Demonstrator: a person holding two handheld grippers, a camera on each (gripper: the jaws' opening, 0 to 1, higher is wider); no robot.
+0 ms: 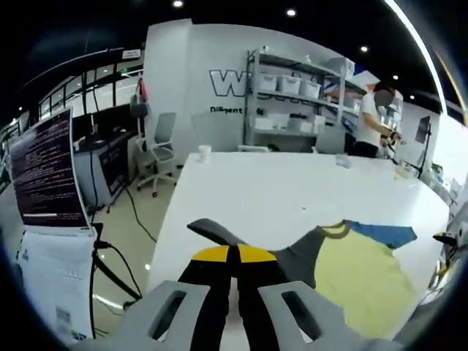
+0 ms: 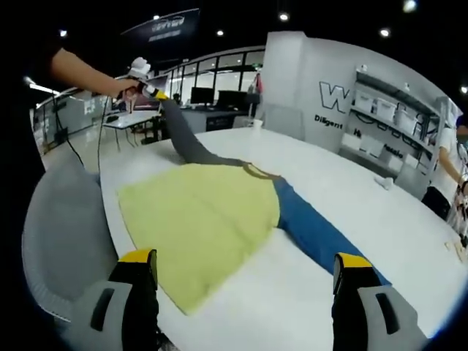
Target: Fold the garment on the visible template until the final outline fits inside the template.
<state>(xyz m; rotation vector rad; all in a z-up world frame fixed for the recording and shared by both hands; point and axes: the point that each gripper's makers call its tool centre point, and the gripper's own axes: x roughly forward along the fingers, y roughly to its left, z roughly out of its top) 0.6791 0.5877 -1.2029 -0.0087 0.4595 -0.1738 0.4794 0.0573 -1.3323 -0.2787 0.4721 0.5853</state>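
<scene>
A shirt lies flat on the white table (image 2: 365, 212): yellow-green body (image 2: 197, 219), blue sleeve (image 2: 314, 230), grey sleeve (image 2: 186, 139). My left gripper (image 1: 235, 252) is shut on the grey sleeve (image 1: 300, 252), whose end pokes out past the jaws. In the right gripper view, that left gripper (image 2: 150, 89) is held by a hand and lifts the grey sleeve off the table at the far left. My right gripper (image 2: 245, 259) is wide open above the near edge of the body, with nothing between its jaws. The left gripper view also shows the body (image 1: 358, 278) and blue sleeve (image 1: 384, 234).
A grey chair back (image 2: 62, 227) stands by the table's near-left edge. A paper cup (image 1: 205, 152) sits at a far table corner. A screen (image 1: 47, 172), an office chair (image 1: 161, 146), shelves (image 1: 292, 88) and a person (image 1: 369, 121) are beyond the table.
</scene>
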